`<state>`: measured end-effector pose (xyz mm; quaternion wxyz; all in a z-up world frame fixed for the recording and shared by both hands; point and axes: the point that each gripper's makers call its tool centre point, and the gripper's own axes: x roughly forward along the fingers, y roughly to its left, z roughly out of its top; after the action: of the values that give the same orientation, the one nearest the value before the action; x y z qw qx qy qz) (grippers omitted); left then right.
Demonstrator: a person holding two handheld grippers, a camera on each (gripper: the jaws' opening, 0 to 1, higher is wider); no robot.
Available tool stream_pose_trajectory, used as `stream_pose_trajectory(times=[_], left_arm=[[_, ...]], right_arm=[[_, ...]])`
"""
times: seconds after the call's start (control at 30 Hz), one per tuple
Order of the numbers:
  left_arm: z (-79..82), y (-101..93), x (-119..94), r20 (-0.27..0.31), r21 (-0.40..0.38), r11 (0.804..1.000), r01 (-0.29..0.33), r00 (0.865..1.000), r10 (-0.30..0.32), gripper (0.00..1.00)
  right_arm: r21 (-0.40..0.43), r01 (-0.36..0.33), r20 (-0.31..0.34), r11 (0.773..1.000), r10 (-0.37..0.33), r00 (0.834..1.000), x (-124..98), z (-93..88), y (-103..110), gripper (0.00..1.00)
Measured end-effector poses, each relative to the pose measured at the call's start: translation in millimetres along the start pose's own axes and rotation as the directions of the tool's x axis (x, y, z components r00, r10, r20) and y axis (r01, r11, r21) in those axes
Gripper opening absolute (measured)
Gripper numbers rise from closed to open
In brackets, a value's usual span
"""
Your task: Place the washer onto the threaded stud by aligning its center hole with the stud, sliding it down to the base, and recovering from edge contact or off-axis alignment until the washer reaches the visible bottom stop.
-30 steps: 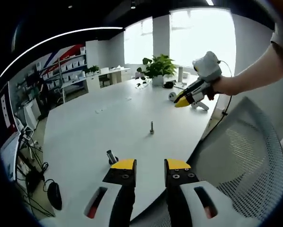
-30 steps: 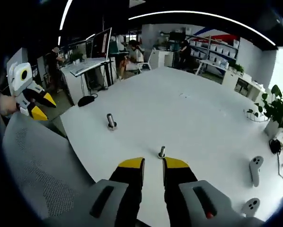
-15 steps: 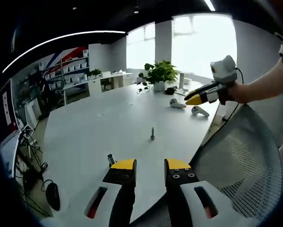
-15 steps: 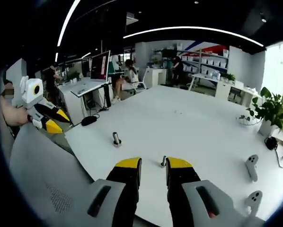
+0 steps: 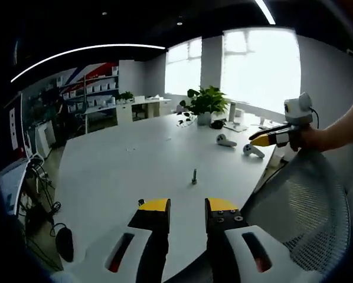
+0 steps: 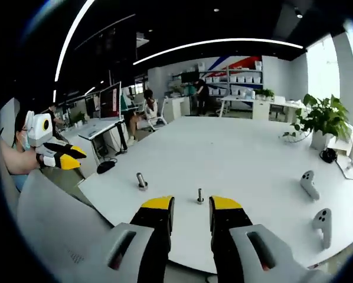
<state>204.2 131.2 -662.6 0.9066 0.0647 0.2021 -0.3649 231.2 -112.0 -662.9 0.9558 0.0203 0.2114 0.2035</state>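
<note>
A thin metal stud (image 6: 200, 196) stands upright near the smooth white desk's (image 6: 247, 159) front edge. Both yellow-tipped grippers, left (image 5: 185, 206) and right (image 6: 191, 205), hover with jaws parted, holding nothing.

The left gripper view looks from the near edge of the white table (image 5: 135, 165) across it toward bright windows and a potted plant (image 5: 207, 101), its own tongs (image 5: 185, 206) low in front. The right gripper view faces across the same table (image 6: 235, 153) toward shelves and desks. Both share the tabletop, the small upright stud (image 5: 194, 175) (image 6: 200, 196), two white controllers (image 5: 226, 140) (image 6: 308, 184) and the plant (image 6: 322, 115), and each catches the other tongs at its side (image 5: 265, 139) (image 6: 70, 158).
</note>
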Motion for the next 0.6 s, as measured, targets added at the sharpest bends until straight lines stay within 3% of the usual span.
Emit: stream_pose_trajectory(times=[0.07, 0.1, 0.2, 0.6], left_arm=[[-0.6, 0.0, 2, -0.003, -0.014, 1.000, 0.005, 1.000, -0.005, 0.21], [-2.2, 0.6, 3, -0.012, -0.018, 1.000, 0.006, 1.000, -0.007, 0.21], [-1.9, 2.8, 1, -0.004, -0.037, 0.999, -0.004, 1.000, 0.004, 0.22], [1.6, 0.2, 3, 0.007, -0.053, 0.999, -0.012, 1.000, 0.013, 0.24]], right_arm=[[-0.136, 0.002, 0.015, 0.991, 0.000, 1.000, 1, 5.7, 5, 0.29], [-0.163, -0.009, 0.008, 0.987, 0.010, 1.000, 2, 4.5, 9, 0.29], [-0.102, -0.040, -0.013, 0.994, 0.038, 0.999, 3, -1.1, 12, 0.28], [-0.110, -0.090, -0.073, 0.990, 0.082, 0.994, 7, -13.8, 14, 0.28]])
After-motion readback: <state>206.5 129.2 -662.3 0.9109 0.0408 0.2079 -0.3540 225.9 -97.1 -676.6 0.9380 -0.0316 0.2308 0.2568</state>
